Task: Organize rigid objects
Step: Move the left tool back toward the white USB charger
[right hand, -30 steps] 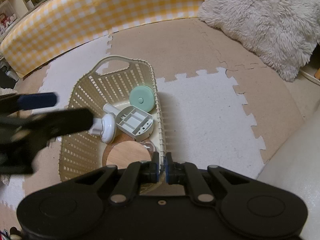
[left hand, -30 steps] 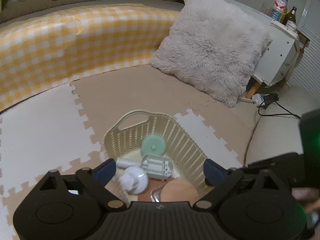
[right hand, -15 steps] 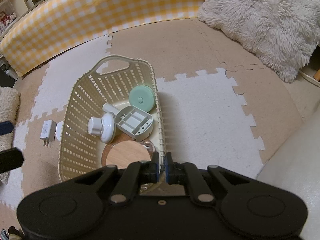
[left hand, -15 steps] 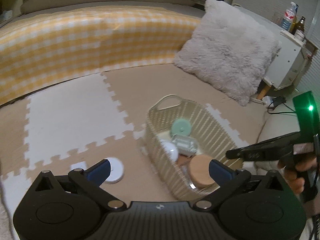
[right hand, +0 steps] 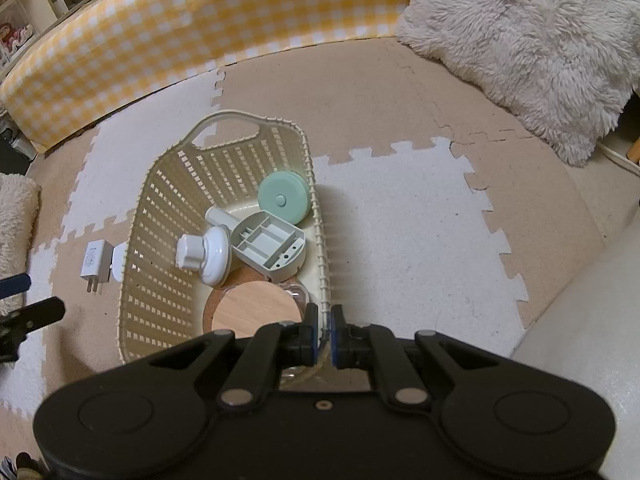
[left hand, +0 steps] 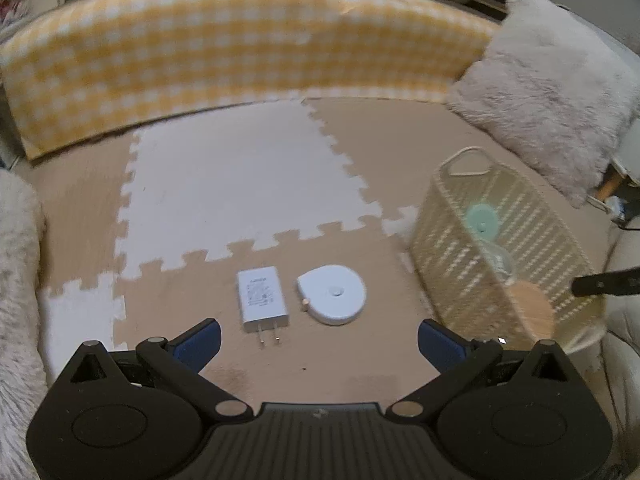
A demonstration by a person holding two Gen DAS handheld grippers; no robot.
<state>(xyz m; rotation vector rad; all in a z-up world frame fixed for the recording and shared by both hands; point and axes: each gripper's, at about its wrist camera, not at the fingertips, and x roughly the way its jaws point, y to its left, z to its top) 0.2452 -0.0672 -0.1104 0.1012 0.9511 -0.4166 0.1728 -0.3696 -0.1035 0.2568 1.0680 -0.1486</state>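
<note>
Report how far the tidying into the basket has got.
Done: the mint disc, grey tray, white knob piece and wooden lid lie in the basket. In hand: the right claw is shut on the basket's near rim; the left claw is open and empty. Left: the white charger and round white case on the mat.

The floor is puzzle mats (right hand: 400, 216), beige and white; checked yellow bumper (left hand: 240, 40) at 12 o'clock, fluffy cushion (right hand: 520, 40) at 2 o'clock.

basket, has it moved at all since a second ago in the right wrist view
No. The basket keeps its place against the white floor tile beside it, and the right tongs are shut on its near rim.
</note>
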